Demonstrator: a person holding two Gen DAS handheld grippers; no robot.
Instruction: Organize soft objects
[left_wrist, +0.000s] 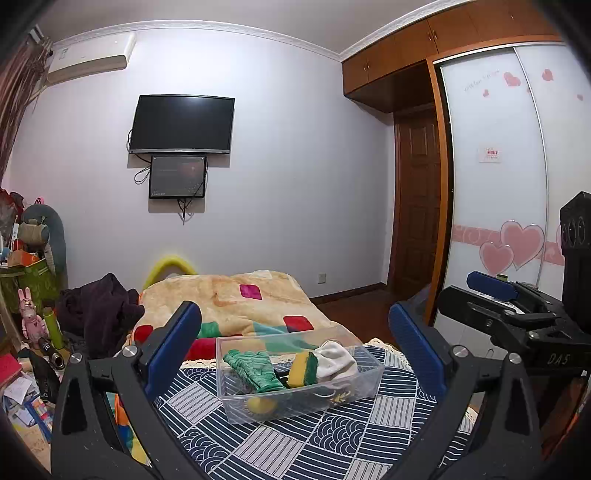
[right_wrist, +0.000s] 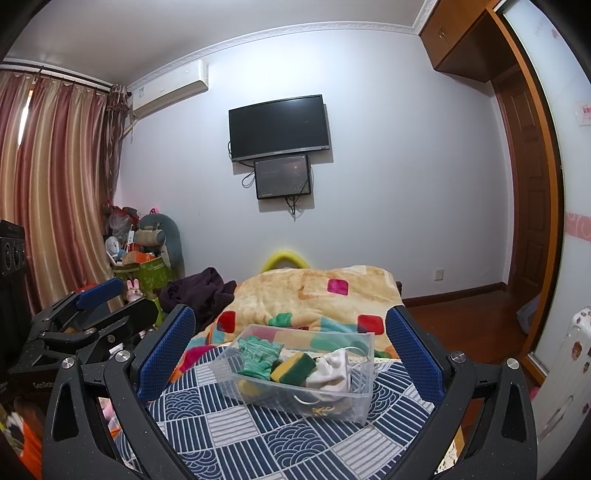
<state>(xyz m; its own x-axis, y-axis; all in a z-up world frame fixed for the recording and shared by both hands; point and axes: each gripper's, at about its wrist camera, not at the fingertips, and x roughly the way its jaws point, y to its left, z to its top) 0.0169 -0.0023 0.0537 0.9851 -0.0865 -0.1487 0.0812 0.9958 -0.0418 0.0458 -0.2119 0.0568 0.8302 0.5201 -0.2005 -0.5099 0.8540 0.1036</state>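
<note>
A clear plastic bin (left_wrist: 373, 384) (right_wrist: 364, 400) stands on a blue-and-white patterned cloth (left_wrist: 295, 435) (right_wrist: 236, 432). Inside lie green striped gloves (left_wrist: 255, 369) (right_wrist: 258, 356), a yellow-and-green sponge (left_wrist: 304, 369) (right_wrist: 293, 367), a white sock (left_wrist: 338, 360) (right_wrist: 332, 371) and a yellow item at the bottom (left_wrist: 260, 404). My left gripper (left_wrist: 295, 328) is open and empty, held above and in front of the bin. My right gripper (right_wrist: 291, 328) is open and empty too, likewise above the bin. Each gripper shows at the edge of the other's view (left_wrist: 517, 306) (right_wrist: 92, 314).
A fleecy blanket with coloured squares (left_wrist: 251, 295) (right_wrist: 325, 295) lies behind the bin. Dark clothing (left_wrist: 99, 314) (right_wrist: 199, 291) is piled to the left. Clutter and plush toys (left_wrist: 33, 258) (right_wrist: 147, 251) fill the left corner. A wardrobe (left_wrist: 517, 184) stands at right.
</note>
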